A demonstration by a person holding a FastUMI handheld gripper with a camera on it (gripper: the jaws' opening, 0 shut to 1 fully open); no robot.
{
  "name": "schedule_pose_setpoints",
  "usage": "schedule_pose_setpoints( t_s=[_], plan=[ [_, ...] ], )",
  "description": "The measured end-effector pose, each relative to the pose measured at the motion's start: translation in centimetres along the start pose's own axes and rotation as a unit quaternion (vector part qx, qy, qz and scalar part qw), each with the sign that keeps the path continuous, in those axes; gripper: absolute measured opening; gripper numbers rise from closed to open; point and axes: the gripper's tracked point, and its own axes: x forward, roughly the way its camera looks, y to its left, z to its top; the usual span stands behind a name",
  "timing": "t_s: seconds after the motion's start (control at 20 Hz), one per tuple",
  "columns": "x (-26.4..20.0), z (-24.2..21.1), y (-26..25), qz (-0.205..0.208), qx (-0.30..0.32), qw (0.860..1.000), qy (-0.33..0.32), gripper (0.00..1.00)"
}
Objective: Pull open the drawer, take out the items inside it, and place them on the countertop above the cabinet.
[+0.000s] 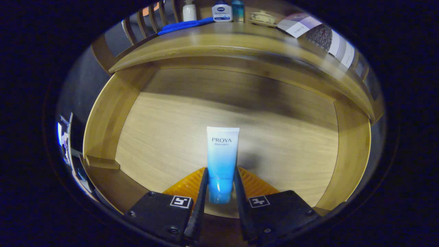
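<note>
Between our fingers [221,192] we see a white-to-blue tube [222,161], its darker cap end nearest us and its flat crimped end pointing to twelve o'clock; both fingers lie close along its lower sides and seem to press on it, so we take it as grasped; the tube rests inside the open wooden drawer [106,113], on the pale floor of that drawer, roughly midway between the side walls at nine and three o'clock; a broad shadow falls across the far part of the drawer floor, toward one o'clock; beyond the drawer, at twelve o'clock, runs the curved edge of the worktop [219,41]; on it, from eleven towards one o'clock, we see a blue cloth [185,25], a white pump bottle [189,10], a white bottle with a blue label [222,12], a small teal bottle [238,10] just beside it, and a small lidded bowl [262,18]; further round, at about two o'clock, a printed paper sheet [319,36] lies near the worktop's edge; wooden slats [151,19] rise at eleven o'clock behind the cloth.
</note>
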Motion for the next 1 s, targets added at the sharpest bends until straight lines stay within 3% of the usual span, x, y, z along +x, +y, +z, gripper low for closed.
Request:
schedule_pose_setpoints(
  t_s=[0.25, 0.4, 0.6, 1.0],
  plan=[
    [0.0, 0.4, 0.1, -0.023, -0.017, 1.0, -0.001, 0.45],
    [-0.9, 0.8, 0.3, -0.019, -0.002, 1.0, -0.022, 0.36],
    [-3.6, 1.6, 0.5, -0.001, 0.011, 0.998, -0.055, 0.32],
    [-10.5, 4.9, 0.0, 0.007, 0.013, 0.993, -0.115, 0.32]
  ],
)
